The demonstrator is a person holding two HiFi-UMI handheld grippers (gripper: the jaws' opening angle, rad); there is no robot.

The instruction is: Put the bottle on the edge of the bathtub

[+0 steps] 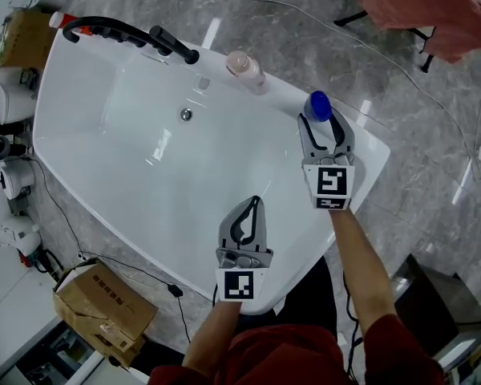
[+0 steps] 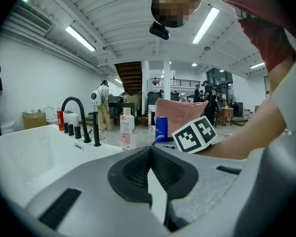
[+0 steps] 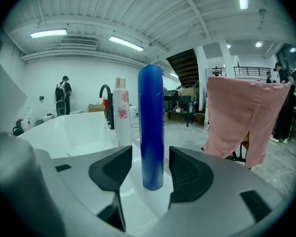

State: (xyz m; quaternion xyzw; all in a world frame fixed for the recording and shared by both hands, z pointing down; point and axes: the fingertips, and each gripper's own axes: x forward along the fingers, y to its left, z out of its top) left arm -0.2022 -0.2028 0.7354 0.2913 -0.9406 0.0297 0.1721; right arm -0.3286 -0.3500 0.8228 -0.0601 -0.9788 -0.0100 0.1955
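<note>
Blue bottle (image 1: 318, 105) (image 3: 151, 127) stands upright on the bathtub (image 1: 370, 147) edge, between my right gripper's (image 1: 325, 127) (image 3: 151, 163) spread jaws, with a gap on each side. My left gripper (image 1: 253, 208) (image 2: 150, 155) hovers over the bathtub's near rim, jaws pressed together, empty. A pink bottle (image 1: 244, 66) stands farther along the same edge.

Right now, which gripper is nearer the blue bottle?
Right. The right gripper straddles the blue bottle standing on the bathtub edge, jaws apart on either side. The left gripper is shut, back toward the person, apart from it.
</note>
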